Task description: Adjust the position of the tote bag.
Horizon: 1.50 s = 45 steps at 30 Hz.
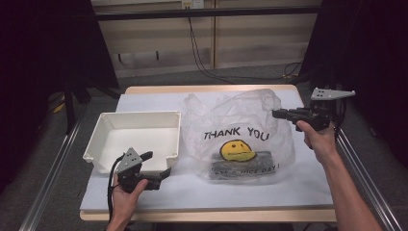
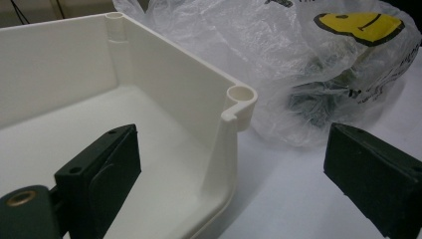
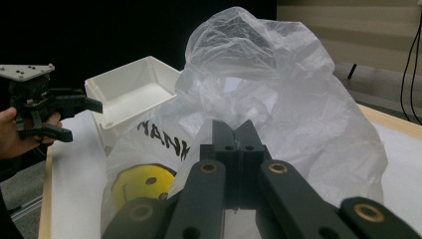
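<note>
A clear plastic bag (image 1: 240, 110) printed with "THANK YOU" and a yellow smiley lies mid-table, with a dark flat object (image 1: 263, 156) inside near its bottom. My right gripper (image 1: 275, 114) is at the bag's upper right edge. In the right gripper view its jaws are pressed together (image 3: 238, 137) with thin film of the bag (image 3: 278, 84) pinched between them. A white open tray (image 1: 137, 114) sits left of the bag. My left gripper (image 1: 158, 163) stands open at the tray's near right corner (image 2: 239, 97), one jaw inside the tray and one outside, holding nothing.
A white sheet (image 1: 202, 192) covers the wooden table. Metal rails (image 1: 53, 163) run along both sides of the table. Black cables (image 1: 202, 53) trail on the floor behind it. The other hand's open gripper (image 3: 79, 118) is visible in the right gripper view beside the tray (image 3: 124, 79).
</note>
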Available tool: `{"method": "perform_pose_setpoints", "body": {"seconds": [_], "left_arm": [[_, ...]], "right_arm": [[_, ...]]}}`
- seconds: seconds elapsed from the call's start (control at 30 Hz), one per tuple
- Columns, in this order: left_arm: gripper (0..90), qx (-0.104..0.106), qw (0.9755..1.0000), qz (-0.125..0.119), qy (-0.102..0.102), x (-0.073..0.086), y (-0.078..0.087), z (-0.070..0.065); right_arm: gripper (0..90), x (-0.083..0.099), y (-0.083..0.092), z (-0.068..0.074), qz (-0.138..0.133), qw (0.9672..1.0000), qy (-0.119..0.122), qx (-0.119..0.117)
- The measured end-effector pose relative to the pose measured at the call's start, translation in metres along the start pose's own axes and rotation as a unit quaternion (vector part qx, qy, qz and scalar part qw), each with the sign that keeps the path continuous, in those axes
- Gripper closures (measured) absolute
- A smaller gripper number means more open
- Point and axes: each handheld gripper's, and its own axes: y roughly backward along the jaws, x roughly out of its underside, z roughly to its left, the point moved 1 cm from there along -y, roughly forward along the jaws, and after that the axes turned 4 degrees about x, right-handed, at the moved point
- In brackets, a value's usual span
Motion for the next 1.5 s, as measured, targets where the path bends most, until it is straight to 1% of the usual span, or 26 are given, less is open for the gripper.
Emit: {"method": "perform_pose_setpoints", "body": {"seconds": [0.03, 0.13, 0.17, 0.23, 0.27, 0.37, 0.43, 0.5, 0.63, 0.7, 0.73, 0.77, 0.8, 0.9, 0.93, 1.03, 1.07, 1.1, 1.13, 1.17, 1.2, 1.27, 1.33, 1.43, 1.47, 1.5], "left_arm": [[7.5, -0.003, 1.0, 0.0, -0.002, -0.001, 0.0, 0.0], [5.8, 0.0, 1.0, -0.003, 0.0, -0.005, -0.002, -0.002], [5.7, 0.005, 1.0, -0.007, -0.004, -0.007, -0.002, -0.003], [5.3, 0.021, 0.9997, -0.014, 0.001, -0.009, -0.002, -0.004], [5.2, 0.024, 0.9995, -0.018, 0.003, -0.01, -0.002, -0.005], [4.8, 0.019, 0.9997, -0.01, -0.007, -0.012, -0.003, -0.008], [4.8, 0.026, 0.9995, -0.014, -0.009, -0.014, -0.005, -0.009], [4.9, 0.026, 0.9995, -0.012, -0.011, -0.016, -0.007, -0.011], [5.6, 0.025, 0.9993, -0.015, -0.022, -0.025, -0.01, -0.013], [6.4, 0.027, 0.9991, -0.019, -0.025, -0.03, -0.012, -0.014], [7.1, 0.03, 0.9991, -0.021, -0.022, -0.032, -0.013, -0.014], [7.7, 0.029, 0.9989, -0.022, -0.028, -0.034, -0.013, -0.013], [8.7, 0.029, 0.9989, -0.026, -0.028, -0.037, -0.013, -0.014], [12.9, 0.026, 0.9987, -0.029, -0.033, -0.043, -0.015, -0.014], [13.2, 0.026, 0.9985, -0.034, -0.034, -0.045, -0.016, -0.014], [15.2, 0.023, 0.9981, -0.037, -0.043, -0.053, -0.021, -0.014], [15.2, 0.017, 0.9984, -0.035, -0.04, -0.055, -0.024, -0.014], [15.0, 0.018, 0.9986, -0.032, -0.039, -0.057, -0.027, -0.014], [15.0, 0.024, 0.9987, -0.031, -0.034, -0.059, -0.03, -0.013], [15.0, 0.025, 0.9986, -0.029, -0.036, -0.06, -0.031, -0.013], [15.0, 0.027, 0.9984, -0.028, -0.04, -0.062, -0.033, -0.013], [16.1, 0.027, 0.9981, -0.032, -0.044, -0.067, -0.035, -0.013], [18.6, 0.035, 0.9974, -0.046, -0.043, -0.074, -0.037, -0.013], [21.3, 0.036, 0.9972, -0.047, -0.047, -0.085, -0.042, -0.011], [23.4, 0.042, 0.9969, -0.048, -0.046, -0.088, -0.044, -0.01], [25.8, 0.041, 0.9968, -0.051, -0.046, -0.093, -0.048, -0.009]], "right_arm": [[90.0, 0.001, 0.002, 0.001, -0.002, 1.0, -0.001, 0.002], [90.0, 0.003, 0.011, 0.007, -0.012, 0.9999, 0.001, 0.002], [90.0, 0.003, 0.014, 0.009, -0.017, 0.9999, 0.002, 0.001], [90.0, 0.003, 0.02, 0.014, -0.023, 0.9997, 0.005, 0.0], [90.0, 0.003, 0.023, 0.017, -0.025, 0.9997, 0.008, 0.0], [90.0, 0.005, 0.029, 0.025, -0.03, 0.9995, 0.013, 0.0], [90.0, 0.007, 0.034, 0.03, -0.031, 0.9994, 0.016, 0.001], [90.0, 0.011, 0.038, 0.034, -0.03, 0.9993, 0.019, 0.005], [90.0, 0.018, 0.048, 0.04, -0.038, 0.999, 0.02, 0.009], [90.0, 0.021, 0.052, 0.043, -0.04, 0.9989, 0.021, 0.008], [90.0, 0.022, 0.054, 0.044, -0.041, 0.9989, 0.021, 0.009], [90.0, 0.024, 0.055, 0.044, -0.042, 0.9989, 0.02, 0.008], [90.0, 0.026, 0.057, 0.045, -0.042, 0.9989, 0.018, 0.009], [90.0, 0.03, 0.061, 0.047, -0.04, 0.999, 0.018, 0.007], [90.0, 0.031, 0.062, 0.048, -0.04, 0.9991, 0.015, 0.007], [90.0, 0.035, 0.066, 0.051, -0.042, 0.999, 0.016, 0.006], [90.0, 0.036, 0.067, 0.052, -0.04, 0.9991, 0.014, 0.006], [90.0, 0.038, 0.068, 0.053, -0.037, 0.9991, 0.018, 0.01], [90.0, 0.04, 0.068, 0.054, -0.035, 0.9992, 0.018, 0.01], [90.0, 0.042, 0.069, 0.056, -0.027, 0.9991, 0.024, 0.02], [90.0, 0.043, 0.069, 0.057, -0.024, 0.9992, 0.026, 0.02], [90.0, 0.046, 0.069, 0.059, -0.023, 0.9994, 0.024, 0.015], [90.0, 0.05, 0.069, 0.061, -0.015, 0.9996, 0.021, 0.012], [90.0, 0.057, 0.069, 0.064, -0.004, 0.9997, 0.02, 0.012], [90.0, 0.059, 0.07, 0.064, -0.004, 0.9998, 0.019, 0.01], [90.0, 0.061, 0.071, 0.064, -0.006, 0.9997, 0.019, 0.011]]}}
